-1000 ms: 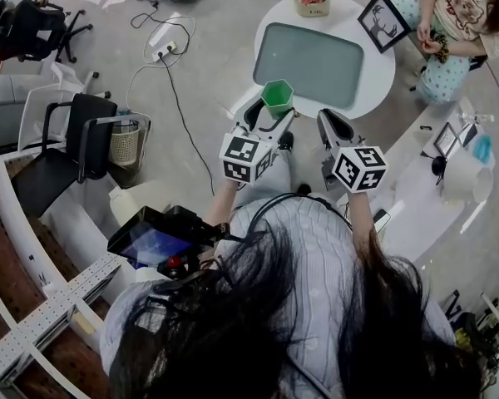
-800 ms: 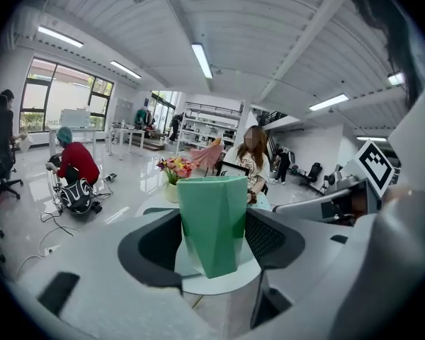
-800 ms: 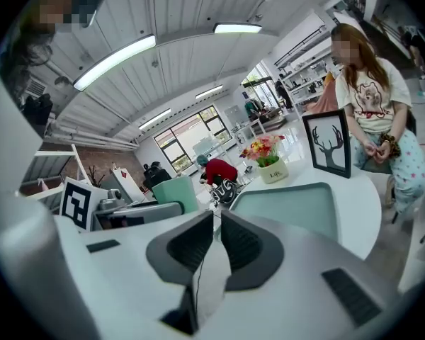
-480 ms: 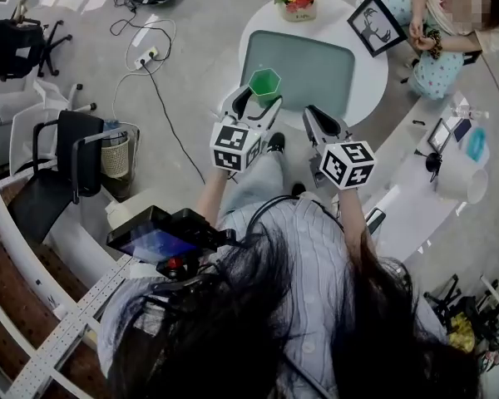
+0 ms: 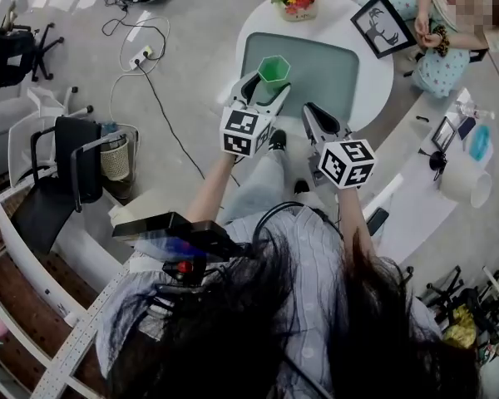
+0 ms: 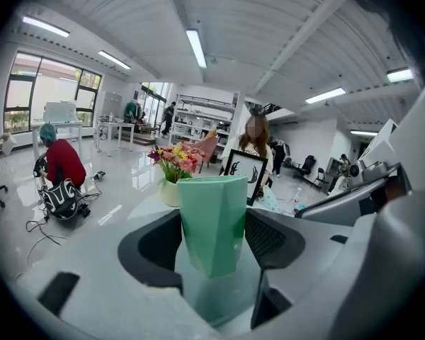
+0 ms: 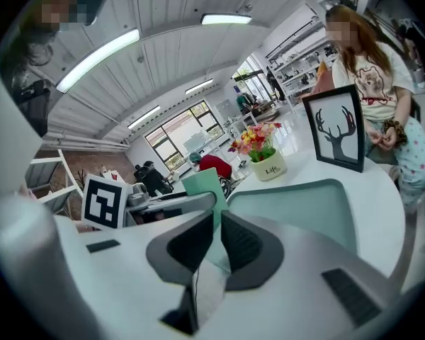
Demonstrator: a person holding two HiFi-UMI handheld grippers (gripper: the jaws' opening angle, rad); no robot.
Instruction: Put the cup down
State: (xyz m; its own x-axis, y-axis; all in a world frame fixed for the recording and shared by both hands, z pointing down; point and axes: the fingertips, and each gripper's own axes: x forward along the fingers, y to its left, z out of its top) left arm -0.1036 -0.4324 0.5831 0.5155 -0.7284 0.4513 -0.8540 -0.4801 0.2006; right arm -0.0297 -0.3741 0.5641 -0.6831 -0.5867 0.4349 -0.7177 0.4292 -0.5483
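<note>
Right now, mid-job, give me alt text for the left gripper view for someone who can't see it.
A green faceted cup is held upright between the jaws, over a grey-green tray. Behind it stand a pot of flowers and a black-framed picture.

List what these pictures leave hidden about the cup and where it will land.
- The cup base: head view, covered by its own rim and the left gripper; whether it touches the tray is unclear.
- The cup's inside: left gripper view shows only its side wall; head view, too small.
- The tray's near left corner: head view, behind the left gripper.
</note>
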